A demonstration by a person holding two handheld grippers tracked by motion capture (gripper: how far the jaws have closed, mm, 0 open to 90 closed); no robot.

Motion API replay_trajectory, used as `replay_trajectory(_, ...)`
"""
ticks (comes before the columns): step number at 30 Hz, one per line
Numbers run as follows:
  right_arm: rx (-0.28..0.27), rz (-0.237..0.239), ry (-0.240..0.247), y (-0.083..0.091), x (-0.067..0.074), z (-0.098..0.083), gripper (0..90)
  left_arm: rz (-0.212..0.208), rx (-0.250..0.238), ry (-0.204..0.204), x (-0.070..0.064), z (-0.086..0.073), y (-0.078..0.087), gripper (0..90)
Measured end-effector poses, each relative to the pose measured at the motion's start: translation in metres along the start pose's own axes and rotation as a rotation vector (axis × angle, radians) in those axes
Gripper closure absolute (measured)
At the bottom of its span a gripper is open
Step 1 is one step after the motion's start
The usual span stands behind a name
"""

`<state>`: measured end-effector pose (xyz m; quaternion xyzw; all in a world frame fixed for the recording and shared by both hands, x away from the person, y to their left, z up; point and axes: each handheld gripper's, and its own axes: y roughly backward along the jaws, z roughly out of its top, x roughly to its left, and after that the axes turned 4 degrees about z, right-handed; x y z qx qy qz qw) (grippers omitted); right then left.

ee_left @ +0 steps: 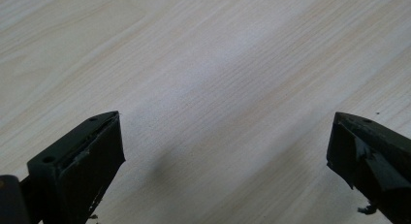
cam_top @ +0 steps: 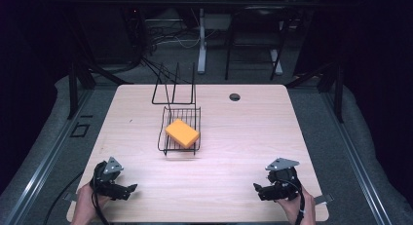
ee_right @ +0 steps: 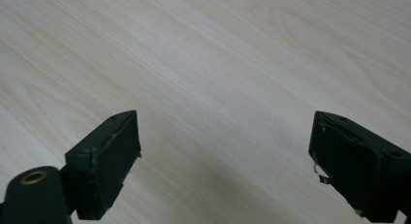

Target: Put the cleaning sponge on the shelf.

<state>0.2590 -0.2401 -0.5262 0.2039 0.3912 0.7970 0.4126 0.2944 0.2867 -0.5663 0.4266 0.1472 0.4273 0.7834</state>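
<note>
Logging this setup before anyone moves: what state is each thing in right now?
Left gripper: open, nothing between its jaws, low over the table.
Right gripper: open, nothing held.
Orange sponge: lying flat in the wire basket.
Wire basket: upright, mid-table.
Wire rack: standing behind the basket.

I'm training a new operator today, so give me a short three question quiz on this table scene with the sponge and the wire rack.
1. True or false: the orange sponge lies in the wire basket.
2. Which is nearer the table's far edge: the basket or the upright wire rack?
3. Is anything between the jaws of the left gripper or the right gripper?

Key:
1. True.
2. The upright wire rack.
3. No, both stand open over bare wood.
</note>
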Motion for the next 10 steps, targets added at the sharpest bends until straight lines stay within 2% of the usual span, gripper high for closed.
replay_trajectory(5,0.045,-0.018,0.006,-0.005,-0.007,-0.009,10.9,-0.004,0.006,0.009,0.001,0.000,-0.002,0.0)
replay_trajectory(9,0.038,-0.022,0.001,-0.007,-0.010,-0.012,10.7,-0.009,0.004,0.021,0.001,0.000,-0.004,0.0)
replay_trajectory(10,0.054,-0.029,0.009,-0.007,-0.012,-0.013,10.3,-0.010,0.004,0.020,0.001,0.000,-0.004,0.0)
